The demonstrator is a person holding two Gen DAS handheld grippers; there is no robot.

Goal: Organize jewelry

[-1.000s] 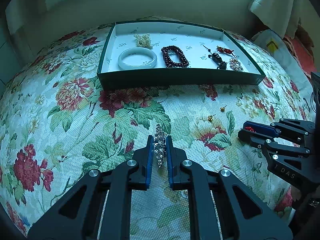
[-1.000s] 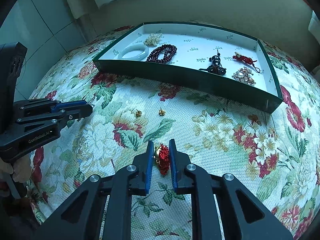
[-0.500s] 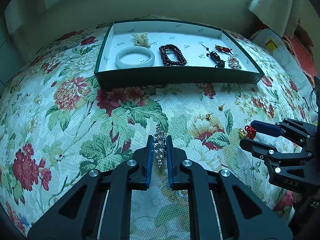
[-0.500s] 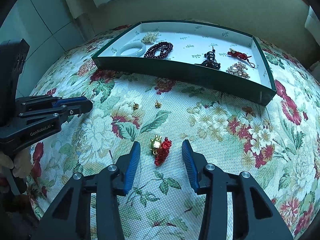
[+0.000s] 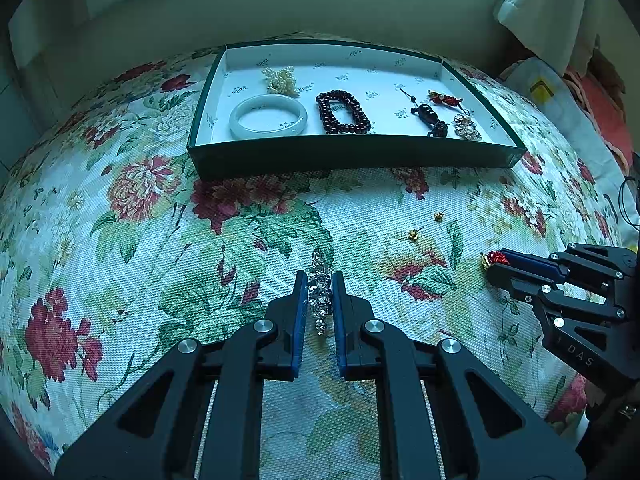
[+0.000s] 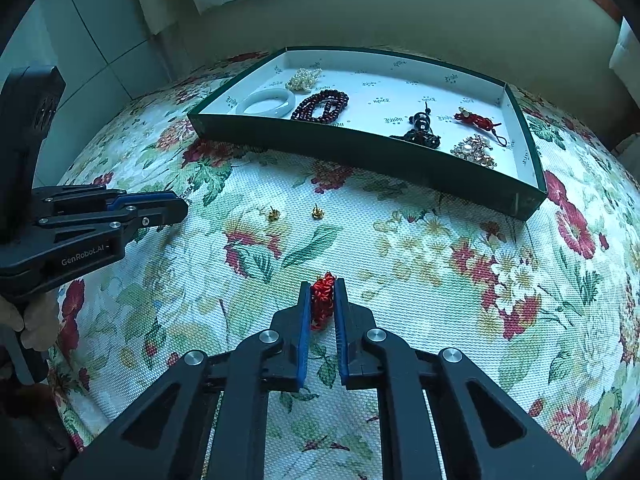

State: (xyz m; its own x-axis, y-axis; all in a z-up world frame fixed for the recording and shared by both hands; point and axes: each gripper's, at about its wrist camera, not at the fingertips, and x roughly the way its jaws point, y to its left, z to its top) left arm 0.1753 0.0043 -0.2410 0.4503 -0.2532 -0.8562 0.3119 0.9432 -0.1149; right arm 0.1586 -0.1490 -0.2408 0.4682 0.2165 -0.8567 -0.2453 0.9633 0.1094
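My left gripper point(image 5: 316, 280) is shut on a sparkly rhinestone piece point(image 5: 319, 300), held over the floral cloth. My right gripper point(image 6: 322, 284) is shut on a red knotted charm point(image 6: 322, 298); in the left wrist view the charm point(image 5: 493, 259) shows at that gripper's tip with a gold bead. A dark green tray point(image 5: 352, 157) with a white lining stands at the far side, also in the right wrist view point(image 6: 360, 148). It holds a white bangle point(image 5: 268, 122), a dark red bead bracelet point(image 5: 342, 112), a pearl cluster point(image 5: 280, 80) and several small charms.
Two small gold earrings point(image 5: 413, 234) point(image 5: 439, 216) lie on the cloth between the grippers and the tray; they also show in the right wrist view point(image 6: 273, 213) point(image 6: 317, 212). A wall and curtains stand behind the tray. The cloth drops off at the sides.
The right gripper opened half a second ago, leaving the red charm on the cloth, and has now shut on it again. The left gripper stays shut on the rhinestone piece.
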